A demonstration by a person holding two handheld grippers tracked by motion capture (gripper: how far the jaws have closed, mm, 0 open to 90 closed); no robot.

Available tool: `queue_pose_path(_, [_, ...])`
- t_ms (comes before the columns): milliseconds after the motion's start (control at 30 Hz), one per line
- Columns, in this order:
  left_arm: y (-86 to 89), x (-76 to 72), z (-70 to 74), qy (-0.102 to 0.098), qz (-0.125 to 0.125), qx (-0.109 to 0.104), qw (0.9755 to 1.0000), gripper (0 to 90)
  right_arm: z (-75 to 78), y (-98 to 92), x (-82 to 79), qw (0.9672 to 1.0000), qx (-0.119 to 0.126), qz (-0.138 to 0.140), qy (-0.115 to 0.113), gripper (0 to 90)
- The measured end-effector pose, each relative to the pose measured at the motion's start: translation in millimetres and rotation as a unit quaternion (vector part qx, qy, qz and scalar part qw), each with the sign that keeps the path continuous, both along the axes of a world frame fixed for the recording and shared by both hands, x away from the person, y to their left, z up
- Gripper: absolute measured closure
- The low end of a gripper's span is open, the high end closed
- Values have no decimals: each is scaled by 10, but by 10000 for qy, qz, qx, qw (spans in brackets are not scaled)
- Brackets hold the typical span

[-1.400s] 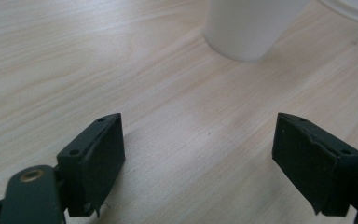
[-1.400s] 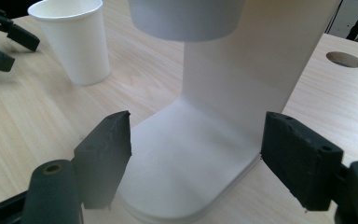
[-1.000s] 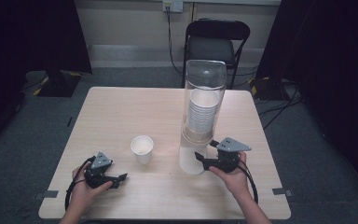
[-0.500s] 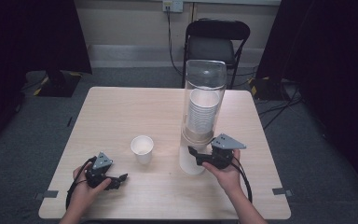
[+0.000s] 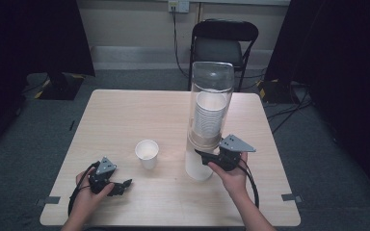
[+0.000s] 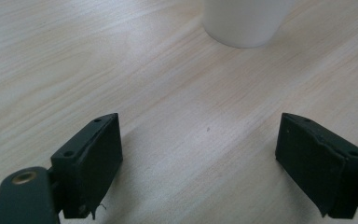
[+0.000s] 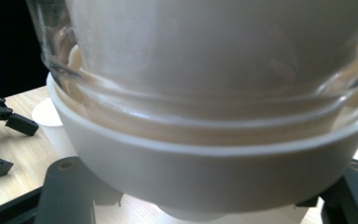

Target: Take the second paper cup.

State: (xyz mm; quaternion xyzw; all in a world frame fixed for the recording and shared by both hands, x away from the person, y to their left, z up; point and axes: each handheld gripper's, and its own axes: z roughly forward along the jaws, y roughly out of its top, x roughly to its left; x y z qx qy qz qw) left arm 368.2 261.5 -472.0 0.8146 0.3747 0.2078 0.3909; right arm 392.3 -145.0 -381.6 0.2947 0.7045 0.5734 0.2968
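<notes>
clear dispenser tube (image 5: 211,103), stacked paper cups (image 5: 209,113) inside

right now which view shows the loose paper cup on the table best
The high view: the loose cup stands whole, open end up, left of the dispenser. The left gripper view catches just its base; the right gripper view shows a sliver behind the dispenser.

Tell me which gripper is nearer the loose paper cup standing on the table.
Left. The left gripper rests on the table just below and left of the paper cup, jaws open, apart from it. The right gripper is farther right, at the cup dispenser.
</notes>
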Motion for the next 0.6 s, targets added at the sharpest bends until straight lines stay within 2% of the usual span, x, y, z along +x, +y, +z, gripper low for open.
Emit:
queue_pose_path(267, [0,-1,0,4,5,3,10000,141,-48,-11,-2,9999,135,65,-28,327])
queue_pose_path(500, [0,-2,0,10,7,7,10000,141,-77,-8,-27,9999,-20,31,-114,334])
queue_pose_path(600, [0,-1,-1,2,4,0,10000,141,-78,-16,-13,9999,-5,58,-95,335])
